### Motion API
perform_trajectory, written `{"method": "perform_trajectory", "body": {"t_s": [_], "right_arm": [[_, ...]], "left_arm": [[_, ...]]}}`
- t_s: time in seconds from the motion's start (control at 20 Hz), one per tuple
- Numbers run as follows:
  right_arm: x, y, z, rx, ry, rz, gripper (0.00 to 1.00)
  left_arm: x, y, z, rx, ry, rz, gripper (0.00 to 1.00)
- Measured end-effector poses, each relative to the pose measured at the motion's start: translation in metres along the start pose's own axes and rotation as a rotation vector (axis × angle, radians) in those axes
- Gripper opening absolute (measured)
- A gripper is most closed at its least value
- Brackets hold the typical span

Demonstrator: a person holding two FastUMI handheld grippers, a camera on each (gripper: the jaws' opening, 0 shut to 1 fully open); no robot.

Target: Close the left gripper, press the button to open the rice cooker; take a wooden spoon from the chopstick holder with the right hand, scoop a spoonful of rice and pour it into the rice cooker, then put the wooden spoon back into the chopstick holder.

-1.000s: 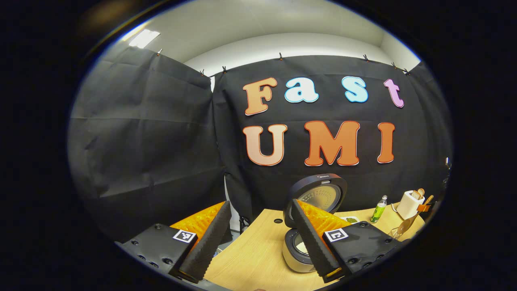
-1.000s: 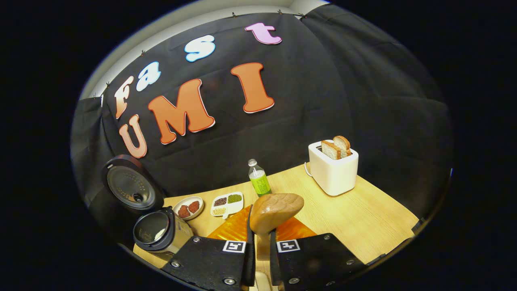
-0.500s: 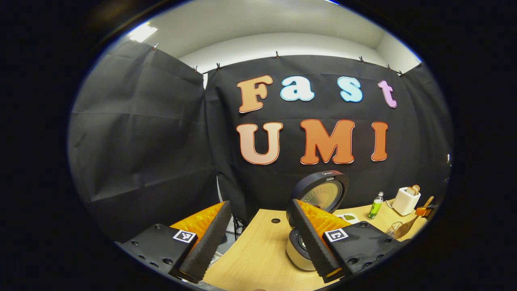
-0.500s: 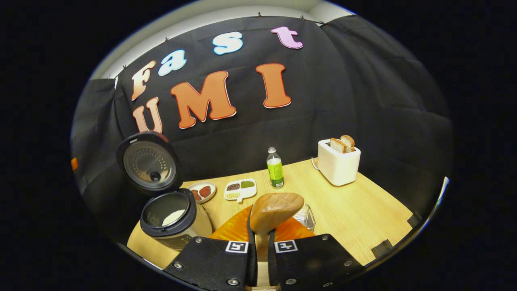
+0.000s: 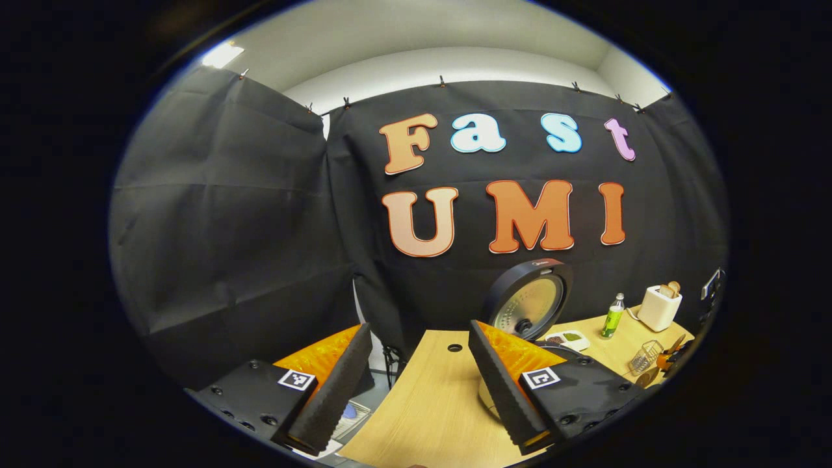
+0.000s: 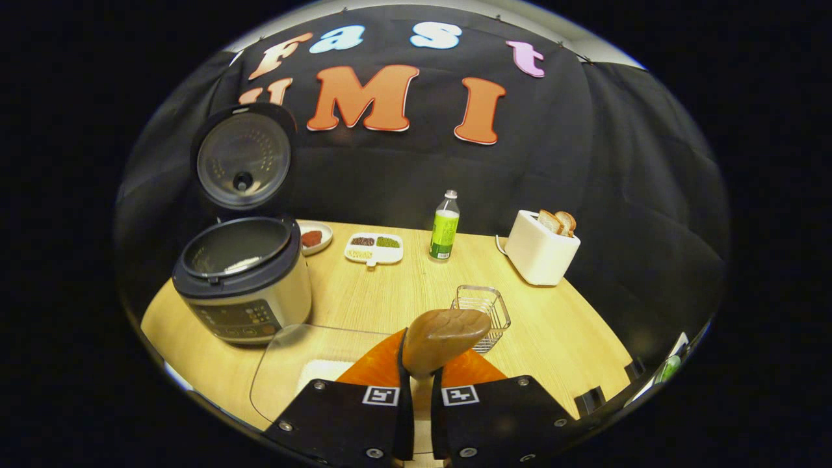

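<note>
Not much to read here tbh. The cooker (image 6: 242, 279) front panel has printing but it's too small to make out, same with the bottle (image 6: 444, 227) label. Grippers just carry square coded tags, no actual text.

Smooth glossy wooden spoon (image 6: 444, 331), wire-mesh metal chopstick holder (image 6: 482, 312) beyond it, matt wood-grain table (image 6: 390, 292) beneath.
</note>
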State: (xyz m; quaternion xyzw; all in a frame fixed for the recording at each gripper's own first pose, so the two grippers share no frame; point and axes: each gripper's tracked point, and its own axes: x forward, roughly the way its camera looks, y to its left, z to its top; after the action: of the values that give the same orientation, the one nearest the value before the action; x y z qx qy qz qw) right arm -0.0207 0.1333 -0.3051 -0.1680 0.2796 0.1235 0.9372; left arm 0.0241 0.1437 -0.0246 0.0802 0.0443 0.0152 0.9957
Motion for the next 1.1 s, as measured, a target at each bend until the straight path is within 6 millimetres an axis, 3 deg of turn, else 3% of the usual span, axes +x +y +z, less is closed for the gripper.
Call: {"method": "perform_trajectory", "body": {"t_s": [0.2,0.4,0.75,1.1], "right_arm": [[0.006,0.007,-0.019,-0.025,0.043,-0.023,0.10],[0.001,0.022,-0.019,0.049,0.052,0.008,0.10],[-0.003,0.067,-0.015,0.379,0.073,0.220,0.10],[0.011,0.063,-0.018,0.645,0.121,0.316,0.10]], "left_arm": [[0.001,0.007,-0.003,-0.013,0.004,0.005,0.97],[0.002,0.013,-0.008,-0.043,0.014,0.016,0.96],[0.005,0.008,-0.010,-0.060,0.028,0.002,0.96],[0.008,-0.006,-0.012,-0.051,0.033,-0.013,0.96]]}}
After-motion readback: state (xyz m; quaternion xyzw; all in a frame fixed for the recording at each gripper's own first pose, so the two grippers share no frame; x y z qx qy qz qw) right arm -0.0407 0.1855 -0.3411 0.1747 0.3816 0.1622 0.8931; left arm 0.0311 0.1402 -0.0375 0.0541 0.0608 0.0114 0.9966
